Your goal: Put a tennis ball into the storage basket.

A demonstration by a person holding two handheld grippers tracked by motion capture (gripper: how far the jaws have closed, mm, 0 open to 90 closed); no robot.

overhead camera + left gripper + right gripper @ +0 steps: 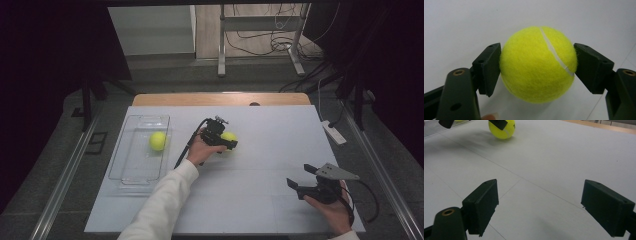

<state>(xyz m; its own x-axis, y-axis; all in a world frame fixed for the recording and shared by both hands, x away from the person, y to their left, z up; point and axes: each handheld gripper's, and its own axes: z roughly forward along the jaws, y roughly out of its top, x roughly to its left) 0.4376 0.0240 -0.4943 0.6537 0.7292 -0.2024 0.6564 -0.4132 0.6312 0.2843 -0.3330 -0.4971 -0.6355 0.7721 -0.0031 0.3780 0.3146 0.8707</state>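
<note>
A yellow tennis ball (pixel 537 63) sits between the black jaws of my left gripper (pixel 537 67), and both pads press on its sides. In the high view this gripper (pixel 227 141) is near the middle of the white table, shut on that ball (pixel 230 136). A second tennis ball (pixel 158 140) lies inside a clear plastic tray (pixel 131 167) at the left. My right gripper (pixel 299 178) rests low at the front right, open, with bare table between its jaws (pixel 539 207). Far off in the right gripper view the held ball (pixel 503 130) shows at the top left.
The white board (pixel 260 200) covers a wooden table whose far edge (pixel 220 98) shows beyond it. A white power strip (pixel 333 132) lies off the right side. Metal rails run along both sides, and a stand with cables is behind.
</note>
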